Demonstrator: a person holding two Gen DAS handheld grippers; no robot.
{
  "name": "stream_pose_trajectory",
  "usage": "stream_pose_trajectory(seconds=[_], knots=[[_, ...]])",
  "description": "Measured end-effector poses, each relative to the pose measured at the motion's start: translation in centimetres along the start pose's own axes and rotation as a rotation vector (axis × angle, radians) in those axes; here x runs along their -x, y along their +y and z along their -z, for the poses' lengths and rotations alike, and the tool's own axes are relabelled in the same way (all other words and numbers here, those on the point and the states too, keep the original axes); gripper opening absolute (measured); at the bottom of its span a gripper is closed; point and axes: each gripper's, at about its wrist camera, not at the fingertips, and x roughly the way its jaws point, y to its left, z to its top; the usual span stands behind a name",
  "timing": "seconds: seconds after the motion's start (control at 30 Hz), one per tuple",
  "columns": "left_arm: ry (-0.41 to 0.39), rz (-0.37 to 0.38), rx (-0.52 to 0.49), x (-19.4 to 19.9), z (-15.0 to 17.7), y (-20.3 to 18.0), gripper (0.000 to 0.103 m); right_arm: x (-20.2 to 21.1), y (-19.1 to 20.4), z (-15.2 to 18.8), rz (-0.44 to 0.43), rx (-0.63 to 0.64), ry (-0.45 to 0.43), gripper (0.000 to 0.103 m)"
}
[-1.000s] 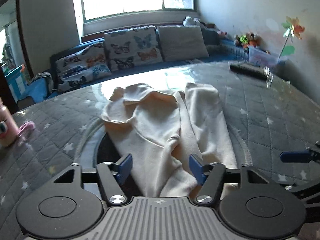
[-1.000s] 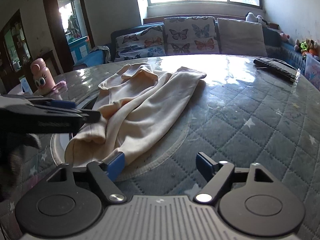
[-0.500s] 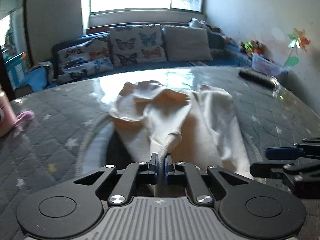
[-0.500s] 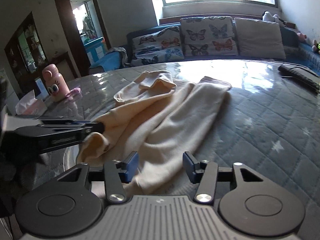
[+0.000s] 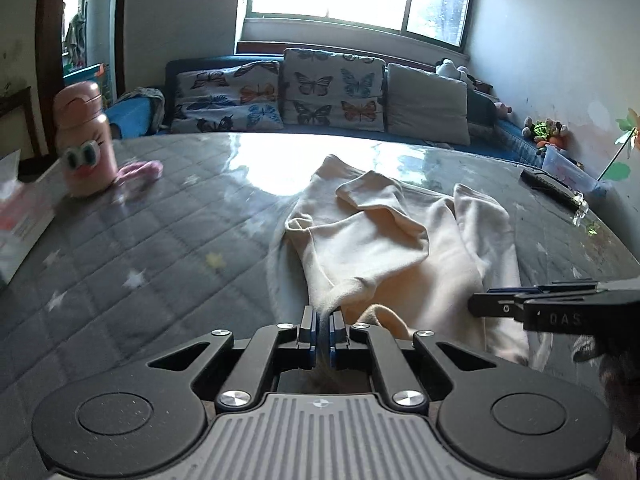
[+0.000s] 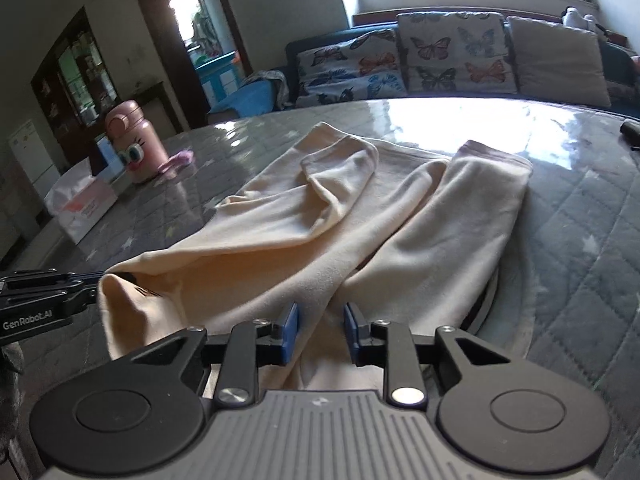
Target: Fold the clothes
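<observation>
Cream trousers (image 5: 372, 248) lie crumpled on the grey quilted table (image 5: 140, 264), legs pointing away towards the window. My left gripper (image 5: 323, 322) is shut on a pinched fold at the near edge of the trousers. It also shows at the left edge of the right wrist view, where the left gripper (image 6: 86, 292) holds the waist end. In that view the trousers (image 6: 320, 232) run between the blue pads of my right gripper (image 6: 320, 330), whose jaws are closing, with the pads still standing apart on either side of the fold. The right gripper (image 5: 496, 304) reaches in from the right beside the cloth.
A pink bottle (image 5: 82, 140) with a small pink cloth (image 5: 140, 170) stands at the far left, a tissue box (image 5: 20, 216) nearer. A black remote (image 5: 552, 190) lies at the far right. A sofa with butterfly cushions (image 5: 332, 92) runs behind the table.
The left gripper shut on a fold of the trousers and pulled it towards me and to the left. The right gripper moved onto the cloth and its jaws narrowed around it.
</observation>
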Motion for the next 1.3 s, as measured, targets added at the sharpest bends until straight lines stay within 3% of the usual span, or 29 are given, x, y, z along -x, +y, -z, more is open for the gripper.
stream_pose_trajectory(seconds=[0.27,0.4,0.53,0.67,0.77,0.9,1.03,1.3], knots=[[0.037,0.018,0.02,4.2,3.7,1.6,0.006,2.5,1.9,3.6,-0.041,0.063,0.066,0.024],[0.067,0.018,0.001,5.8,5.7,2.0,0.006,4.0,2.4,3.8,-0.059,0.084,0.06,0.025],[0.085,0.026,-0.003,6.5,6.4,2.3,0.01,4.6,0.9,2.3,-0.004,0.062,0.007,0.025],[0.064,0.042,-0.026,7.0,5.8,2.0,0.012,4.0,-1.7,0.4,0.066,-0.001,-0.032,0.026],[0.04,0.05,-0.047,7.0,4.8,1.6,0.022,3.2,-3.7,-0.8,0.101,-0.049,-0.054,0.026],[0.012,0.049,-0.058,5.9,2.8,1.2,0.029,2.2,-5.6,-1.8,0.095,-0.106,-0.072,0.027],[0.005,0.05,-0.048,3.9,0.7,0.8,0.035,0.6,-6.8,-2.7,0.091,-0.141,-0.071,0.035],[0.052,0.053,-0.003,-2.5,-2.9,-0.1,0.041,-2.1,-9.2,-3.7,0.019,-0.266,-0.053,0.035]])
